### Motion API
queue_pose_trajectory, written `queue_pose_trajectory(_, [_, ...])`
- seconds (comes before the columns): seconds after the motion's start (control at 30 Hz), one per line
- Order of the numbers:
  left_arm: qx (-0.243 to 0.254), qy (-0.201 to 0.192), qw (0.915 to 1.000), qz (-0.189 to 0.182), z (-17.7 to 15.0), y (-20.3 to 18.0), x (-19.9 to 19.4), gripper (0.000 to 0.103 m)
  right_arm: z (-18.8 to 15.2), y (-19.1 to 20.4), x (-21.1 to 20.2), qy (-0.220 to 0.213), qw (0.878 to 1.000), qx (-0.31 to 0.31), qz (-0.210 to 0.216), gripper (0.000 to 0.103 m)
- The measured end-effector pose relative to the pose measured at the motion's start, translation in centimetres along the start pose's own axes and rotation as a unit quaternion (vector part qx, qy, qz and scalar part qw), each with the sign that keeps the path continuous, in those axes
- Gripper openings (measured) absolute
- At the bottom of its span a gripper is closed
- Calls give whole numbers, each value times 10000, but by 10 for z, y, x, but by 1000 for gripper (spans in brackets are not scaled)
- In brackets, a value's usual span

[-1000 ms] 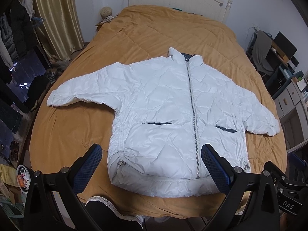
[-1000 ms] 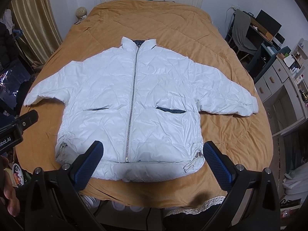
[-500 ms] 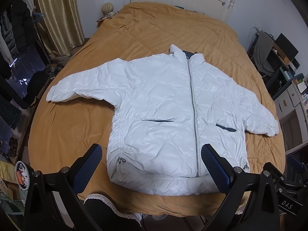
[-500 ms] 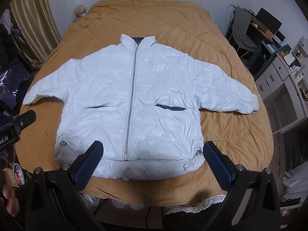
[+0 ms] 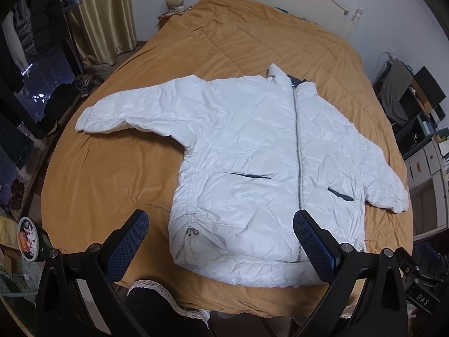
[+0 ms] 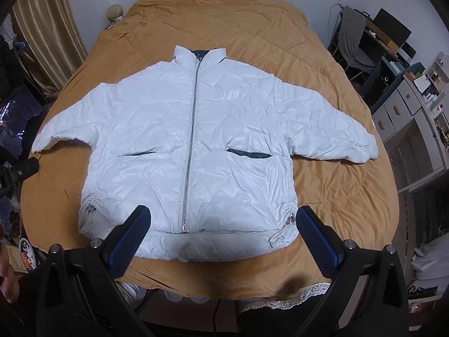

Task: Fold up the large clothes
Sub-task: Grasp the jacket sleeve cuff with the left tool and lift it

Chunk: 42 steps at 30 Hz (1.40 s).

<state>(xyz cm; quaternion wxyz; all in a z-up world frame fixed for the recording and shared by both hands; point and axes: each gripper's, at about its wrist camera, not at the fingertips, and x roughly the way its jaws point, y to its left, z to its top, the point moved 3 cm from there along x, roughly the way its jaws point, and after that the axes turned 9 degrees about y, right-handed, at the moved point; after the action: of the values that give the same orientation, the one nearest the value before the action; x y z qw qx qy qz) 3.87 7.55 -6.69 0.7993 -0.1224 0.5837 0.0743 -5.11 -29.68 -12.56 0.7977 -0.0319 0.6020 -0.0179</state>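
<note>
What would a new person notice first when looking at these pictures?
First, the white jacket, spread flat and zipped up in the middle of the orange blanket, with both sleeves stretched out to the sides. Next, the open left gripper and right gripper, which hang above its bottom edge at the foot of the bed and hold nothing.

Readable only once: "DAS", white letters on a black gripper part at the lower right edge of the left wrist view (tilted, small). Nothing legible on the round tin by the floor; print too blurred.
</note>
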Motion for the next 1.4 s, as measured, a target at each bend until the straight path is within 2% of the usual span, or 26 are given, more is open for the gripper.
queue_pose_trajectory(0.1, [-6,67,10000,-10,5,18,7,103,2,5,3,59,10000,2,-20,103])
queue_pose_trajectory(0.17, [-6,173,9996,-209,14,40,14,103,5,10,7,128,9999,-26,-39,103])
queue_pose_trajectory(0.23, [-385,95,9977,-549,31,84,20,103,7,16,11,214,9997,-60,-68,103])
queue_pose_trajectory(0.3, [-993,-237,9892,-1056,45,142,26,103,9,21,16,311,9994,-106,-99,103])
queue_pose_trajectory(0.37, [-1882,-564,9668,-1633,53,208,46,103,9,24,22,406,9989,-160,-150,103])
queue_pose_trajectory(0.43, [-2868,-523,9312,-2189,54,268,85,103,10,27,27,491,9983,-173,-244,103])
queue_pose_trajectory(0.5, [-3262,-388,9074,-2623,63,302,125,103,14,29,32,567,9978,-181,-276,103])
queue_pose_trajectory(0.57, [-3445,-358,8961,-2775,79,327,160,103,18,32,38,633,9972,-207,-333,103])
queue_pose_trajectory(0.63, [-3683,-295,8870,-2769,97,347,195,102,22,35,45,712,9963,-241,-418,103])
queue_pose_trajectory(0.7, [-3795,-396,8754,-2969,117,360,223,102,27,36,51,788,9953,-251,-501,103])
queue_pose_trajectory(0.73, [-3856,-470,8677,-3102,125,366,235,102,29,36,55,832,9948,-252,-539,103])
queue_pose_trajectory(0.77, [-3961,-532,8555,-3292,135,372,250,102,31,36,58,880,9942,-240,-572,103])
queue_pose_trajectory(0.83, [-4177,-606,8370,-3482,148,381,272,101,34,36,64,944,9934,-218,-610,103])
queue_pose_trajectory(0.97, [-4332,-720,8073,-3941,173,393,302,101,39,34,75,1096,9912,-173,-715,103])
queue_pose_trajectory(1.0, [-4346,-808,8026,-4005,177,395,304,99,40,33,78,1140,9905,-160,-759,103])
queue_pose_trajectory(1.03, [-4360,-916,7995,-4029,182,398,305,78,40,32,81,1193,9896,-147,-795,103])
queue_pose_trajectory(1.07, [-4339,-917,8038,-3965,186,400,307,34,40,32,83,1234,9891,-145,-797,103])
queue_pose_trajectory(1.1, [-4334,-755,8148,-3776,190,402,313,11,41,31,85,1294,9883,-129,-798,103])
queue_pose_trajectory(1.13, [-4326,-656,8210,-3669,191,404,317,7,41,31,86,1333,9879,-120,-777,103])
queue_pose_trajectory(1.2, [-4213,-830,8264,-3642,191,403,310,6,41,30,85,1364,9875,-116,-778,103])
queue_pose_trajectory(1.27, [-3912,-1164,8456,-3440,194,394,288,5,43,29,80,1288,9886,-113,-772,103])
queue_pose_trajectory(1.33, [-3472,-1453,8733,-3093,205,375,253,3,45,29,71,1143,9902,-115,-792,103])
queue_pose_trajectory(1.37, [-3209,-1625,8823,-3037,213,357,231,3,47,29,66,1062,9914,-112,-762,103])
queue_pose_trajectory(1.4, [-2996,-1756,8858,-3078,221,339,212,3,48,28,62,995,9924,-106,-714,103])
